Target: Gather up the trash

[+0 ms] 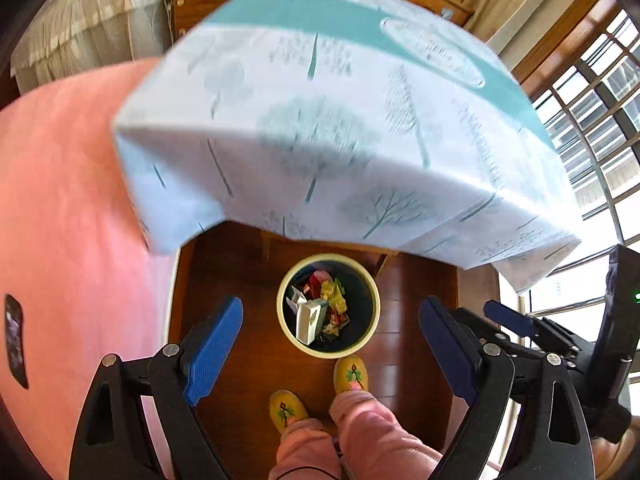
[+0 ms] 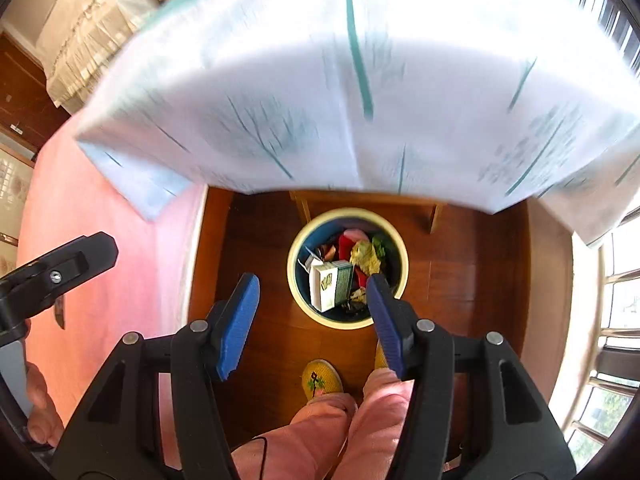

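A round cream-rimmed trash bin [image 1: 374, 306] stands on the wooden floor below the table edge; it also shows in the right wrist view [image 2: 402, 256]. Inside lie a white and green carton [image 1: 310, 318] [image 2: 332, 286], yellow crumpled wrappers [image 1: 335, 295] [image 2: 366, 258] and red scraps. My left gripper [image 1: 330, 320] is open and empty, high above the bin. My right gripper [image 2: 312, 300] is open and empty, also above the bin. The right gripper also shows at the right of the left wrist view [image 1: 516, 320].
A table with a white cloth printed with teal trees [image 1: 320, 128] [image 2: 360, 80] overhangs the bin. A pink bed [image 1: 60, 200] [image 2: 112, 220] lies left. The person's yellow slippers [image 1: 352, 374] [image 2: 320, 380] stand just before the bin. Windows [image 1: 592, 120] are on the right.
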Motion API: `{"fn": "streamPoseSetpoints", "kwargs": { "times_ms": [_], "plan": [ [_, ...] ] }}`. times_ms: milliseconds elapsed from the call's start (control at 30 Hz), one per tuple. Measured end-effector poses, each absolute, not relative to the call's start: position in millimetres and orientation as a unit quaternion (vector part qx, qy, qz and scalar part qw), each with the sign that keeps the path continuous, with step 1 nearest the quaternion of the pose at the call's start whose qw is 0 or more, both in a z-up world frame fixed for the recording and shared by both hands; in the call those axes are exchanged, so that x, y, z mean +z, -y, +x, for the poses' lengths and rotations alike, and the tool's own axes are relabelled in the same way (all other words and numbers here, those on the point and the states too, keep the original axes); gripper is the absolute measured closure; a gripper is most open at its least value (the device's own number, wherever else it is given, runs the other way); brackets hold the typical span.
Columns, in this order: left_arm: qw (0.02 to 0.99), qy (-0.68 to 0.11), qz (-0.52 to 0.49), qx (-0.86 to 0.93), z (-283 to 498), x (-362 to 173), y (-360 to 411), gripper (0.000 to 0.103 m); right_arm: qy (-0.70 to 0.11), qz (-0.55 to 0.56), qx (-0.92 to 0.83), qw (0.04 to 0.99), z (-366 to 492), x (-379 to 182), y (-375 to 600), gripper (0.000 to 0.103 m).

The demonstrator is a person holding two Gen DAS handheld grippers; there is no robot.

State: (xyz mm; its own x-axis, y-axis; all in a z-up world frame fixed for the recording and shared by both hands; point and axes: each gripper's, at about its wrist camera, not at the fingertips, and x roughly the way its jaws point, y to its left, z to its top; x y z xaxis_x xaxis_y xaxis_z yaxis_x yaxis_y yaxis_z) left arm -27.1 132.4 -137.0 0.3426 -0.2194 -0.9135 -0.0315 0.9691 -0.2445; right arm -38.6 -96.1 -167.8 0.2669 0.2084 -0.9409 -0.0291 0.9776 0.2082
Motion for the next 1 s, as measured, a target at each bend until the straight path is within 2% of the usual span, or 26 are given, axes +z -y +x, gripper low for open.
{"fn": "streamPoseSetpoints", "kwargs": {
  "times_ms": [267,500,733,1000],
  "plan": [
    [0.841,-0.534,-0.073,-0.046,-25,-48,-127,0.012,-0.548,0.073,0.081,0.829,-33,-63,100,0.050],
    [0.853,-0.517,-0.057,-0.038,-17,8,-118,0.012,-0.513,0.079,0.075,0.851,-18,9,100,0.050],
    [0.875,-0.483,-0.026,-0.022,-11,56,-106,0.012,-0.489,0.086,0.060,0.866,-6,62,107,0.050],
    [0.876,-0.481,-0.025,-0.011,3,77,-100,0.012,-0.469,0.074,0.055,0.878,-5,94,106,0.050]
  ]
}}
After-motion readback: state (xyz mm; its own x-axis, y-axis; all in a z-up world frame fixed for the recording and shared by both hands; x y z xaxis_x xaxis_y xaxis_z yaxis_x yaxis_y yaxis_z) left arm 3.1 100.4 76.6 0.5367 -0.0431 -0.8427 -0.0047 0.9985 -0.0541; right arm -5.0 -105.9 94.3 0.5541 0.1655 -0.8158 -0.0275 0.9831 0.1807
